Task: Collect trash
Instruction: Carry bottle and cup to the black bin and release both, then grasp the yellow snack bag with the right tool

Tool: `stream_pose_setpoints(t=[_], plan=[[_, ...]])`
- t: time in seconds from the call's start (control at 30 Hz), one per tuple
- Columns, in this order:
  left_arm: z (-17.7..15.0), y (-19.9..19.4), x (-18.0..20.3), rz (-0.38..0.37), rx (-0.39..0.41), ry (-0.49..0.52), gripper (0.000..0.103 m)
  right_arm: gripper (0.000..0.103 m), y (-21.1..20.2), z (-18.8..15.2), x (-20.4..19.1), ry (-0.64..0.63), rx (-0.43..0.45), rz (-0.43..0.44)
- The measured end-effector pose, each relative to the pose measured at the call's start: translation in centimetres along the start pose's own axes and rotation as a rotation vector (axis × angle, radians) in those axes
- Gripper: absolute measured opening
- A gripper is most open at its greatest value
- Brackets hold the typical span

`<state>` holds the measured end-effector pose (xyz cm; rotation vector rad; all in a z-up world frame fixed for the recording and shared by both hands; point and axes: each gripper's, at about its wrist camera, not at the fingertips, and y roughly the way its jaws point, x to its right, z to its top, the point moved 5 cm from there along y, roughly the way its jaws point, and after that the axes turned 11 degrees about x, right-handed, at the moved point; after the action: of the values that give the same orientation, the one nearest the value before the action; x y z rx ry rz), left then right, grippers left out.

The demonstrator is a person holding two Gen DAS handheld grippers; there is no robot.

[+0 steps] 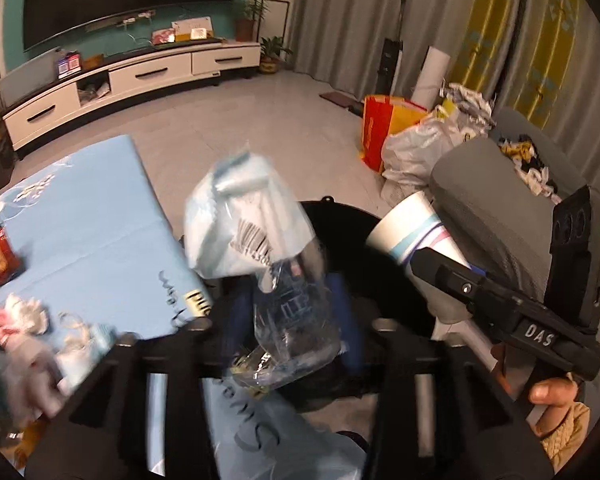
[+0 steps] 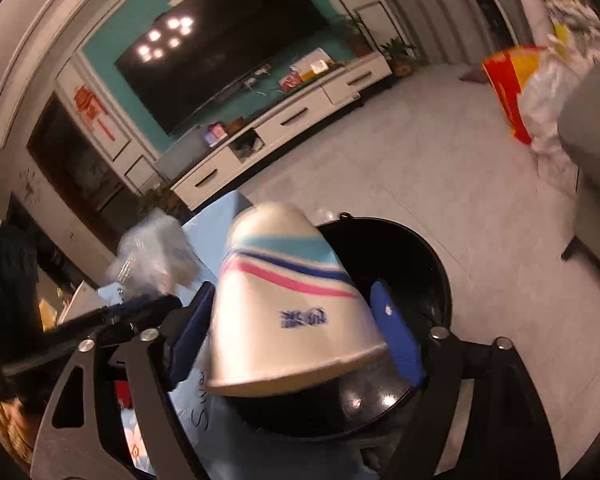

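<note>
Hanging over the black bin (image 1: 380, 240), the left tongs (image 1: 292, 320) gape around a clear wrapper (image 1: 260, 248); the right tongs (image 2: 296, 336) stand wide around an upturned cup (image 2: 288, 304), pads apart from it.

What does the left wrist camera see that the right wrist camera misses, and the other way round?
Only the left wrist view shows the red snack packet and crumpled scraps on the blue tablecloth, plus the hand holding the right gripper.

Only the right wrist view shows the red wall ornaments beside the television.

Both show the clear plastic wrapper, the striped paper cup, the black bin beneath them, and the TV cabinet.
</note>
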<state>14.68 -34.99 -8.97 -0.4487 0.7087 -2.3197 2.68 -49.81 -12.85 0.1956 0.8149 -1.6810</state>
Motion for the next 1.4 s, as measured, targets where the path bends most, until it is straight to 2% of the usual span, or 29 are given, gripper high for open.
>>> stream_pose_setpoints(t=[0.03,0.13,0.23,0.43,0.67,0.9,1.03,1.13,1.3,1.4], plan=[[0.0,0.6,0.0,0.009,-0.005,0.007,0.073,0.088,0.6,0.7,0.2,0.013,-0.009,-0.008],[-0.6,1.2,0.2,0.009,-0.02,0.01,0.073,0.089,0.9,0.4,0.5,0.041,-0.014,-0.011],[-1.5,0.2,-0.3,0.011,-0.02,0.0,0.074,0.089,0.1,0.1,0.1,0.048,-0.011,0.007],[-3.5,-5.8,-1.2,-0.011,0.036,-0.049,0.086,0.089,-2.1,-1.5,-1.4,0.053,-0.025,0.041],[-6.8,-13.7,-3.4,0.017,0.09,-0.093,0.09,0.089,-4.4,-4.4,-6.2,-0.013,-0.08,0.107],[-10.2,-22.1,-11.2,0.172,0.171,-0.255,0.091,0.089,-4.5,-7.9,-13.8,-0.146,-0.181,0.21],[-12.9,-26.3,-17.0,0.303,0.203,-0.399,0.091,0.088,-4.5,-10.4,-18.3,-0.287,-0.218,0.249],[-15.3,-28.4,-20.7,0.37,0.21,-0.498,0.091,0.089,-4.3,-12.5,-22.1,-0.403,-0.248,0.29],[-19.3,-30.0,-25.1,0.389,0.212,-0.676,0.091,0.089,-2.8,-15.0,-26.4,-0.464,-0.299,0.354],[-20.6,-30.4,-26.8,0.404,0.212,-0.705,0.091,0.088,-1.3,-16.0,-28.0,-0.455,-0.321,0.362]])
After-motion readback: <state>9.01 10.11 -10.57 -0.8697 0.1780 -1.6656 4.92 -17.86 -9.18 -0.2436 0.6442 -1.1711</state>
